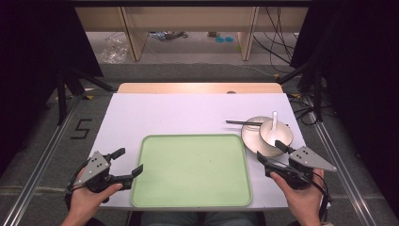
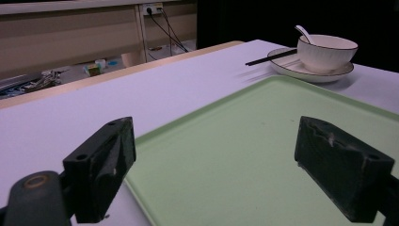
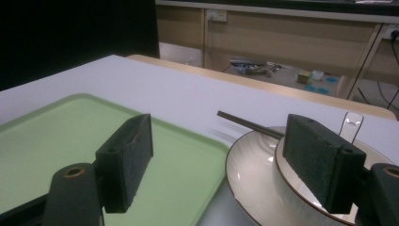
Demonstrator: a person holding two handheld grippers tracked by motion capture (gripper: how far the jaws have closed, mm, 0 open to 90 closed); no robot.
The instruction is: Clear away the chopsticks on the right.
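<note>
A pale green tray (image 1: pixel 193 169) lies bare at the front middle of the white table. To its right stands a white bowl (image 1: pixel 275 137) with a white spoon (image 1: pixel 274 123) in it, on a white plate (image 1: pixel 249 133) that also carries black chopsticks (image 1: pixel 242 123). My left gripper (image 1: pixel 128 162) is open at the tray's left edge, jaws straddling the tray's corner (image 2: pixel 136 141). My right gripper (image 1: pixel 270 153) is open just in front of the bowl (image 3: pixel 301 183) and plate (image 3: pixel 249 174), holding nothing. The bowl (image 2: pixel 326 51), spoon (image 2: pixel 304 33) and chopsticks (image 2: pixel 270 57) appear far off in the left gripper view.
The table's light wooden strip (image 1: pixel 197 88) runs along the far edge. Beyond it are a floor with cables (image 1: pixel 275 42), wooden furniture legs (image 1: pixel 134 33) and a plastic bag (image 1: pixel 113 49). Metal rails (image 1: pixel 42 165) flank the table on both sides.
</note>
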